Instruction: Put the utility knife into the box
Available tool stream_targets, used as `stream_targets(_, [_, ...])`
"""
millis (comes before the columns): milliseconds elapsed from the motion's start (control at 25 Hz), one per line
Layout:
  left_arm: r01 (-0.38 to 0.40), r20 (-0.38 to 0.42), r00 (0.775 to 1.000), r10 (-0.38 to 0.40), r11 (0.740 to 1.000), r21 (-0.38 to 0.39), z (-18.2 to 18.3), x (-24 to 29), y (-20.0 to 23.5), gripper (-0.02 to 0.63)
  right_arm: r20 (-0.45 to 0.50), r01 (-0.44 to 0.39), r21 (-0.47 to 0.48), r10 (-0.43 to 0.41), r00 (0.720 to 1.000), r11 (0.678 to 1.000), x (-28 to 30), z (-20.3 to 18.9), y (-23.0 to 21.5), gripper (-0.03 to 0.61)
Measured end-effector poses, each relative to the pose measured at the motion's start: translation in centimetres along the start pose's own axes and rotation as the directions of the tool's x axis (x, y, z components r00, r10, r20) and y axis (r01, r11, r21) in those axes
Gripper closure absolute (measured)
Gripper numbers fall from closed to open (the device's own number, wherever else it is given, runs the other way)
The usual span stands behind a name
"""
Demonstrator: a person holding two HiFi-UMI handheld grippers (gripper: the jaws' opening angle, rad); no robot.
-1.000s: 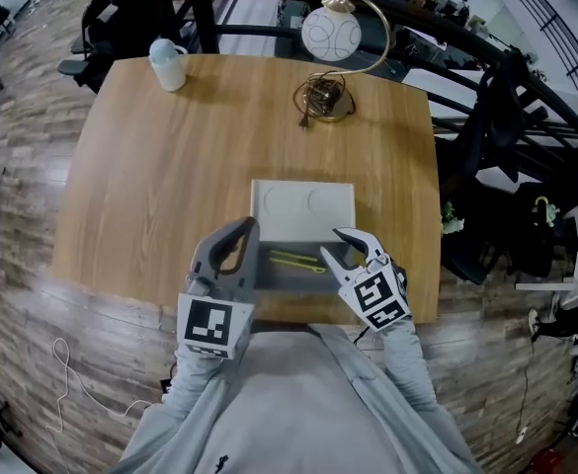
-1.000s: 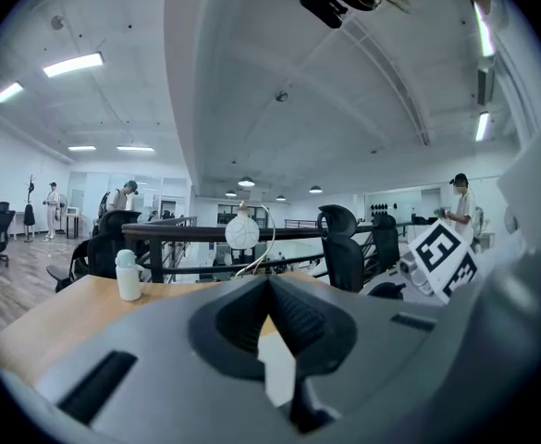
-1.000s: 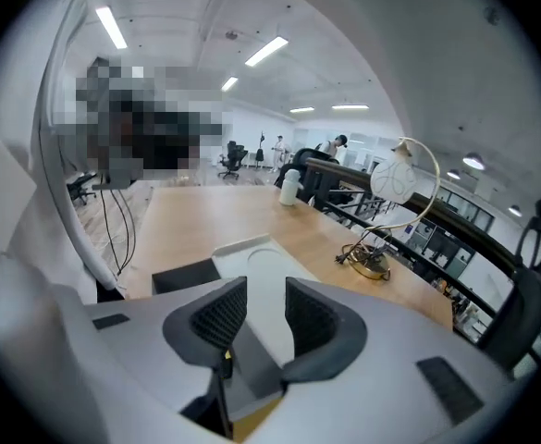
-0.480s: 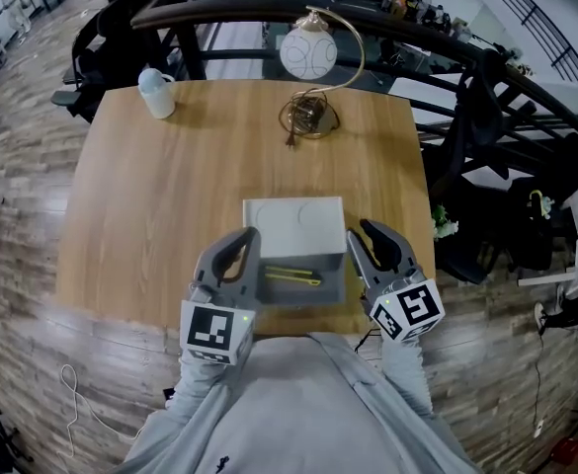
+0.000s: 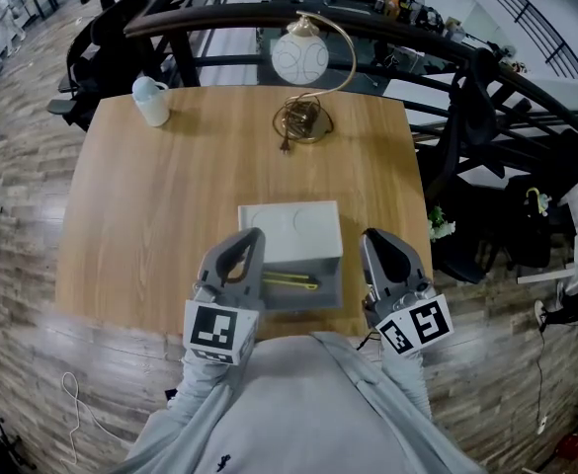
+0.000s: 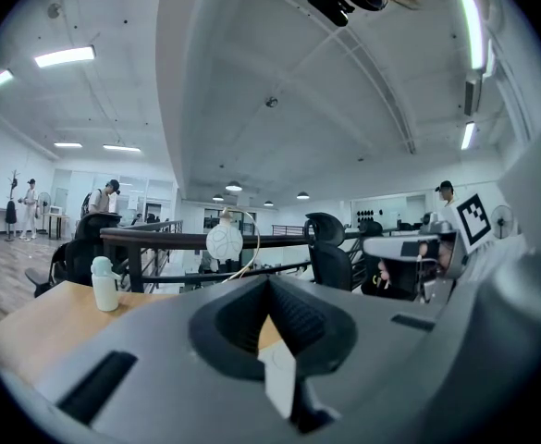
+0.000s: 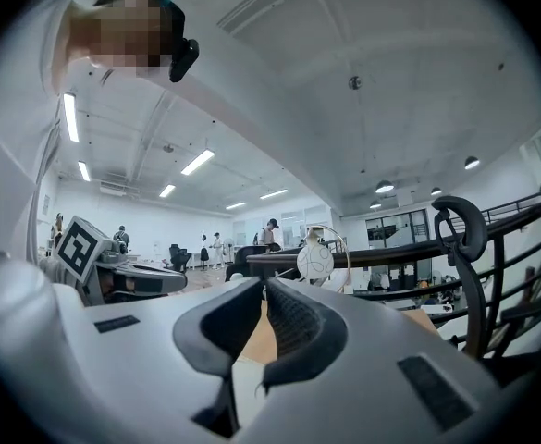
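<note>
Yellow utility knife (image 5: 290,281) lies inside the grey box (image 5: 320,292) at the head view's lower centre, its long axis running left to right. The left gripper (image 5: 252,235) and the right gripper (image 5: 370,237) flank the box. In the left gripper view the left gripper (image 6: 270,280) is clenched on nothing; in the right gripper view the right gripper (image 7: 263,285) is closing, its tips coming together with nothing between them.

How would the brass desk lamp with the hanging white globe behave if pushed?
The brass desk lamp likely tips rather than slides: its round base looks small and the arched arm carries the white globe high. Hanging from the arm's end, the globe may swing, and it looks breakable.
</note>
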State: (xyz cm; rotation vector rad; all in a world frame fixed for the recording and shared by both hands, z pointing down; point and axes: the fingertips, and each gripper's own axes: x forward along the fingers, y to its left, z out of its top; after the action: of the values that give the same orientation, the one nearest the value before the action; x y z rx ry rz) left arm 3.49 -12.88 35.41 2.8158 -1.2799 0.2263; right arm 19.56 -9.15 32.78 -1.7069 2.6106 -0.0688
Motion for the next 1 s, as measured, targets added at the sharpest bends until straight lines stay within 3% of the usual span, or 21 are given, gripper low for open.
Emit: stream_targets(1000, [-0.032,-0.029,0.999,0.032,0.999,-0.019,-0.9,0.1,-0.5,0.595,-0.017,-0.019,0.002,0.019,1.000,1.000,-0.3,-1.0,0.0,0.563])
